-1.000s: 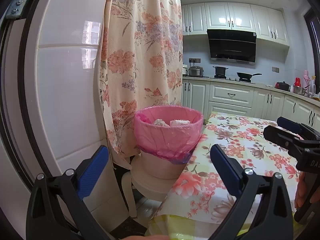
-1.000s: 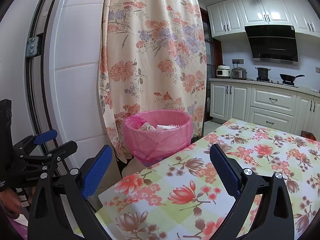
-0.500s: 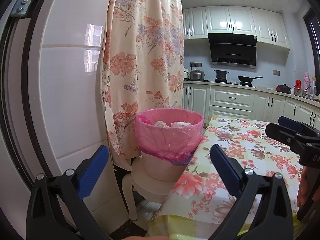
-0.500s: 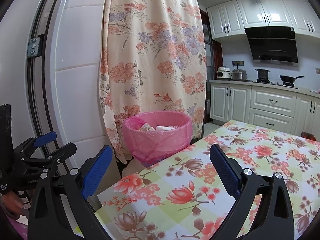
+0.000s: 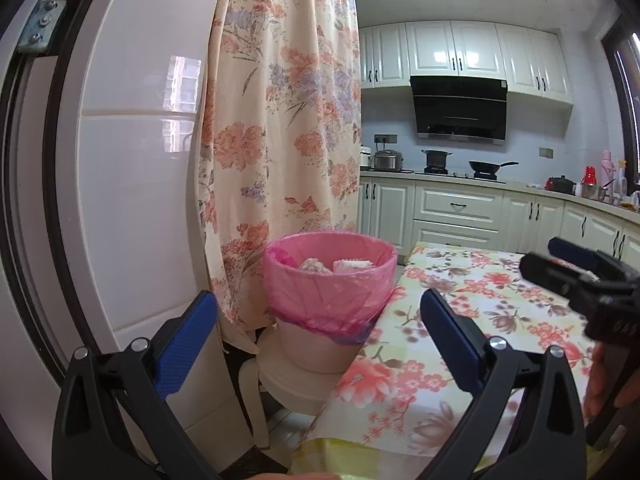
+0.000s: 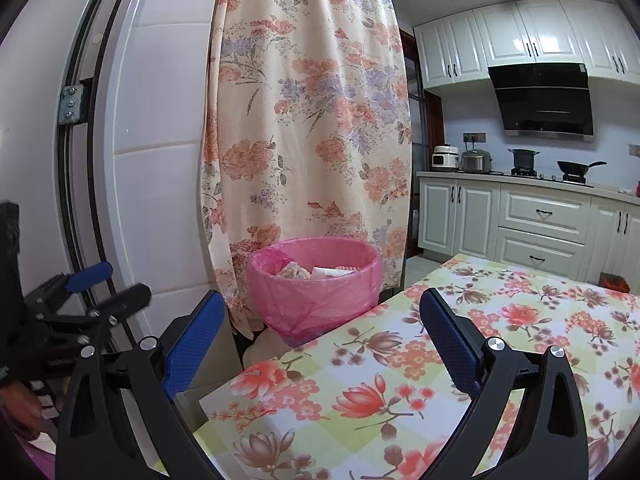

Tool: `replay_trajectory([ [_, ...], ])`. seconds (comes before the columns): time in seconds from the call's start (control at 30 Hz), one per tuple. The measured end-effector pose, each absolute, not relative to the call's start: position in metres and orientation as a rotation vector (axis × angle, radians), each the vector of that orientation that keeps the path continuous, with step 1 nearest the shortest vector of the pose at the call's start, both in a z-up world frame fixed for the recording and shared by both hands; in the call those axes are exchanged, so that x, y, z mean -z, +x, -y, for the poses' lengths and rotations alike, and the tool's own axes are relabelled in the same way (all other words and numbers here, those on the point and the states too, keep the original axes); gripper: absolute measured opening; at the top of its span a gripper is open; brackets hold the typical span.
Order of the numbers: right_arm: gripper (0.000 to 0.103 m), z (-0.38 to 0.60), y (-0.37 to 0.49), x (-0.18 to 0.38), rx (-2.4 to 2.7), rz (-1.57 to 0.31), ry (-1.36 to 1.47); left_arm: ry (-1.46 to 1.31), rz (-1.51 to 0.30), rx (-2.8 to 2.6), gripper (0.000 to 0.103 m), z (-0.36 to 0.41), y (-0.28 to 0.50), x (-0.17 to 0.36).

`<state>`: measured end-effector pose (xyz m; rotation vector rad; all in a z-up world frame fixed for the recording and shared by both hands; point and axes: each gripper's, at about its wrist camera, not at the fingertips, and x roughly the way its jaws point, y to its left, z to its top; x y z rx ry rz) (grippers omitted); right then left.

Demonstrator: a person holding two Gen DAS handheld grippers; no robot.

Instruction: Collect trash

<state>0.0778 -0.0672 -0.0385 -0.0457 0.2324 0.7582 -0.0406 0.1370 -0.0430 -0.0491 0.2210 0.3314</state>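
**Both grippers empty over the floral table, bin just past its corner**

Fingers [image 5: 188,344] of the left gripper [image 5: 316,332] stand spread wide with nothing between their blue pads; in the right wrist view the right gripper [image 6: 318,332] shows the same, its fingers [image 6: 194,342] apart and empty. Each gripper also appears in the other's view: the left one at the far left edge of the right wrist view, the right one at the right edge of the left wrist view, with part of a hand [image 5: 600,380] under it.

Below and ahead of both lies the table [image 6: 500,344], covered in a cloth printed with pink and orange flowers on yellow-green checks. No loose rubbish can be seen on the part of the cloth that is in view.

Just beyond the table's near-left corner stands the trash bin [image 5: 330,296], lined with a pink bag folded over its rim. It sits on a pale plastic stool [image 5: 280,380], and its rim rises above the table's level. Crumpled white and pinkish trash [image 5: 336,266] lies inside, below the rim.

Behind the bin hangs a floral curtain [image 5: 280,120], next to a white tiled wall [image 5: 132,180]. Farther back are white kitchen cabinets [image 5: 456,208], a black range hood [image 5: 460,108], and pots and a pan on the stove [image 5: 460,174]
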Motion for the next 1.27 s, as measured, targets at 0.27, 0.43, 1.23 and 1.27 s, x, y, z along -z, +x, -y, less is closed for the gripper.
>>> replay_trajectory([
  [0.27, 0.093, 0.0652, 0.0759, 0.0378, -0.758, -0.238, -0.065, -0.044, -0.195, -0.304, 0.098, -0.1317, -0.0426, 0.0306],
  [0.43, 0.093, 0.0683, 0.0757, 0.0354, -0.758, -0.231, -0.050, -0.047, -0.209, -0.298, 0.098, -0.1313, -0.0402, 0.0317],
  [1.23, 0.093, 0.0678, 0.0770, 0.0356, -0.762, -0.242, -0.052, -0.058, -0.246, -0.299, 0.098, -0.1362, -0.0360, 0.0359],
  [1.27, 0.093, 0.0680, 0.0766, 0.0357, -0.762, -0.242, -0.051, -0.059, -0.247, -0.300, 0.098, -0.1364, -0.0358, 0.0363],
])
